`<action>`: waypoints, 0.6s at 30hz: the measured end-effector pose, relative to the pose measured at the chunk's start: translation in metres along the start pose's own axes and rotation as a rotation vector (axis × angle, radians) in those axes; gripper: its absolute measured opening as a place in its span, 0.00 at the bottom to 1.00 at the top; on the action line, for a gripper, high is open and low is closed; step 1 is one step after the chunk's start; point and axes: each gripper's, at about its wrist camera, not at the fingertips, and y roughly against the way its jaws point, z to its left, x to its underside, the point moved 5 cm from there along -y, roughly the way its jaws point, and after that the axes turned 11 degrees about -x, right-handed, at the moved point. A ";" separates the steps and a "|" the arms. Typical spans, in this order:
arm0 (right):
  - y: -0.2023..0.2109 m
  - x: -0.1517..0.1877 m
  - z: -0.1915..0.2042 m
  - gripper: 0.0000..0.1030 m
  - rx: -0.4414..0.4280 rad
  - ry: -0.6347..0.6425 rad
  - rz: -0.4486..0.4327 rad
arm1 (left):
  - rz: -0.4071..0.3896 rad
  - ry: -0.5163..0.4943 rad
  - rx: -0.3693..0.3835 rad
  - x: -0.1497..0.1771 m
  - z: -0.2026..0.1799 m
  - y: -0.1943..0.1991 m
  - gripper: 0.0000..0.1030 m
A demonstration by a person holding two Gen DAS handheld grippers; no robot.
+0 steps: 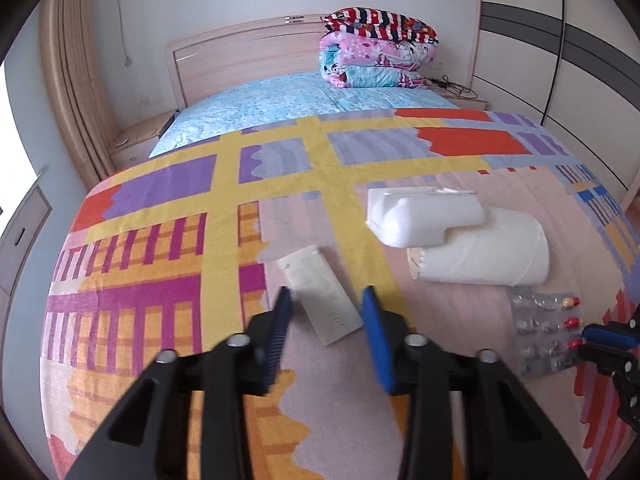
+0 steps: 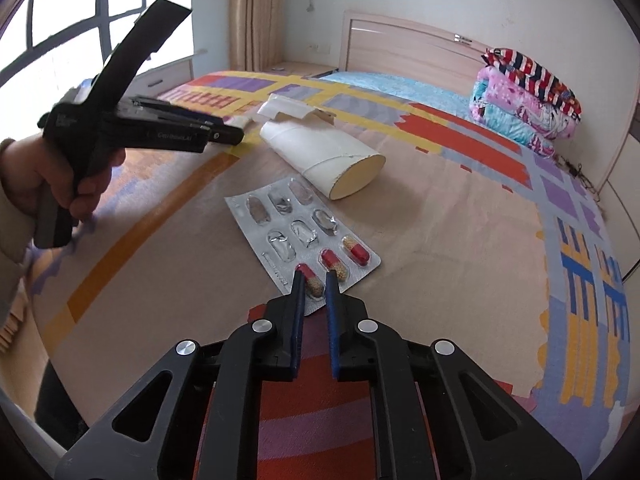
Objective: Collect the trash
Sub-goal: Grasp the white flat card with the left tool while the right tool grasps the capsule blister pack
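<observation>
A flat white packet (image 1: 320, 294) lies on the colourful blanket, its near end between the fingers of my open left gripper (image 1: 327, 294). A white foam block (image 1: 424, 214) rests on a white paper tube (image 1: 488, 256); both also show in the right wrist view, the block (image 2: 286, 110) behind the tube (image 2: 320, 152). A silver blister pack (image 2: 300, 232) with three red-yellow capsules lies nearer. My right gripper (image 2: 313, 278) stands at its near edge, jaws narrowly apart around the corner capsule; I cannot tell if it grips. The pack (image 1: 540, 320) shows in the left wrist view too.
The bed's blanket (image 2: 460, 220) spreads all around. Folded quilts (image 1: 376, 50) sit by the headboard (image 1: 240, 56). A wardrobe (image 1: 560, 40) stands right, a window (image 2: 60, 20) and nightstands left. The left hand-held gripper body (image 2: 120, 120) hangs over the blanket's left part.
</observation>
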 end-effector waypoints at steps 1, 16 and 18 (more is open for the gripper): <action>0.000 0.000 0.001 0.10 -0.008 -0.003 -0.002 | -0.001 -0.006 -0.002 0.000 -0.001 0.001 0.25; 0.023 -0.002 0.010 0.09 -0.036 -0.024 -0.052 | -0.040 0.000 0.021 0.006 -0.005 0.039 0.23; 0.028 -0.001 0.012 0.09 -0.035 -0.023 -0.059 | -0.048 0.001 0.025 0.008 -0.005 0.047 0.23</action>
